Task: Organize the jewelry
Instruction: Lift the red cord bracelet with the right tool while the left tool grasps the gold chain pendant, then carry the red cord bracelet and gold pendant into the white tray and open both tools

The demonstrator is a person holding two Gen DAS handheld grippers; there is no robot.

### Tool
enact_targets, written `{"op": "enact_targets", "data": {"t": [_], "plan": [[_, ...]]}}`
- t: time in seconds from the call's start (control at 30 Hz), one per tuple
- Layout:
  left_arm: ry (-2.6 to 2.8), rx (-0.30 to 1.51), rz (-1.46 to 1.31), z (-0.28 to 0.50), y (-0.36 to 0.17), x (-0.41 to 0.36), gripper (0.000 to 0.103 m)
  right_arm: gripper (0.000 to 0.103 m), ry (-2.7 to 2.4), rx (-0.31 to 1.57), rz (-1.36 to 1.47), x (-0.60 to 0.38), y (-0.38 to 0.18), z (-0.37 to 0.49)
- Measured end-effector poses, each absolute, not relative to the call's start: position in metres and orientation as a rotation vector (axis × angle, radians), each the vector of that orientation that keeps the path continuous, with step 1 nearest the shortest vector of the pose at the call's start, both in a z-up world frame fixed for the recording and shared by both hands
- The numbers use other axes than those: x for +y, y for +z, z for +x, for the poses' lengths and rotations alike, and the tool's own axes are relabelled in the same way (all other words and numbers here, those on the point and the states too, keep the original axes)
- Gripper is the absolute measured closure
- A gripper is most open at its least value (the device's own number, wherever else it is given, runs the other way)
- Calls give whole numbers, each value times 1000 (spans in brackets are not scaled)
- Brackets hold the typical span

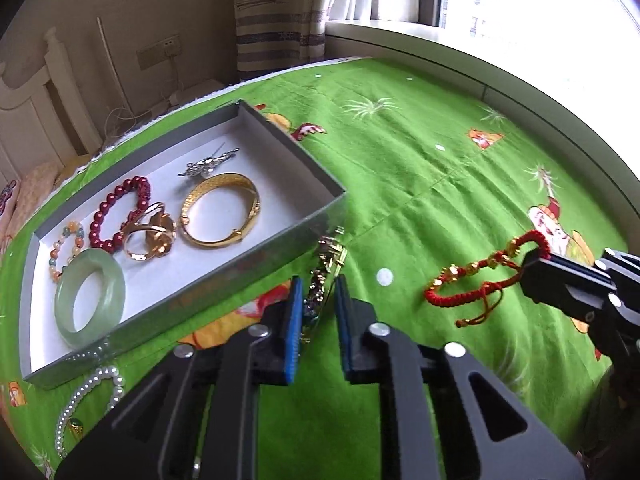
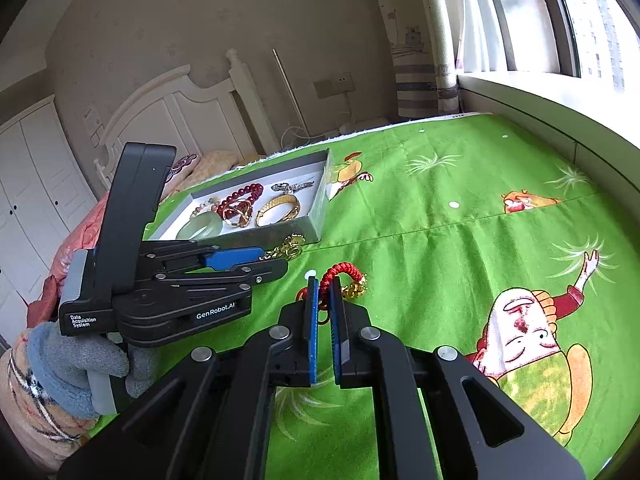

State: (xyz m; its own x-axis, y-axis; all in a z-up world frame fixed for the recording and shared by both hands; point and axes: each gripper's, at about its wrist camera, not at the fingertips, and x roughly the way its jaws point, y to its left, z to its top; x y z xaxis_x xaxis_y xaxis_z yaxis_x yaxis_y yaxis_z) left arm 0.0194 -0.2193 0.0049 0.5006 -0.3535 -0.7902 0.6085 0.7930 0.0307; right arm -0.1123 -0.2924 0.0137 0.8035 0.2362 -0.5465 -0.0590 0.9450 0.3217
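Note:
A grey box (image 1: pixel 280 140) with a white floor holds a gold bangle (image 1: pixel 220 210), a jade bangle (image 1: pixel 90 300), a red bead bracelet (image 1: pixel 120 212), a gold ring piece (image 1: pixel 150 234), a multicolour bead bracelet (image 1: pixel 66 250) and a silver brooch (image 1: pixel 208 164). My left gripper (image 1: pixel 318 292) has its blue pads around a gold and silver chain bracelet (image 1: pixel 326 268) beside the box; a gap shows on each side. My right gripper (image 2: pixel 324 300) is shut on a red cord bracelet with gold beads (image 2: pixel 344 274), also in the left wrist view (image 1: pixel 480 276).
A pearl bracelet (image 1: pixel 92 396) with a green ring (image 1: pixel 76 428) lies on the green cartoon bedsheet (image 1: pixel 420 184) in front of the box. A headboard (image 2: pixel 168 120), window ledge (image 2: pixel 540 92) and curtain (image 2: pixel 424 60) border the bed.

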Motion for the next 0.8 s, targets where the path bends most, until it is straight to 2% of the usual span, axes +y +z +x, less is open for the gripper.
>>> {"op": "enact_targets", "data": {"t": [0.27, 0.8], "plan": [[-625, 804, 300, -6, 16, -207, 95, 96, 156, 619, 293, -291, 15, -112], [-568, 748, 237, -5, 44, -154, 95, 96, 185, 589, 251, -279, 37, -111]]}}
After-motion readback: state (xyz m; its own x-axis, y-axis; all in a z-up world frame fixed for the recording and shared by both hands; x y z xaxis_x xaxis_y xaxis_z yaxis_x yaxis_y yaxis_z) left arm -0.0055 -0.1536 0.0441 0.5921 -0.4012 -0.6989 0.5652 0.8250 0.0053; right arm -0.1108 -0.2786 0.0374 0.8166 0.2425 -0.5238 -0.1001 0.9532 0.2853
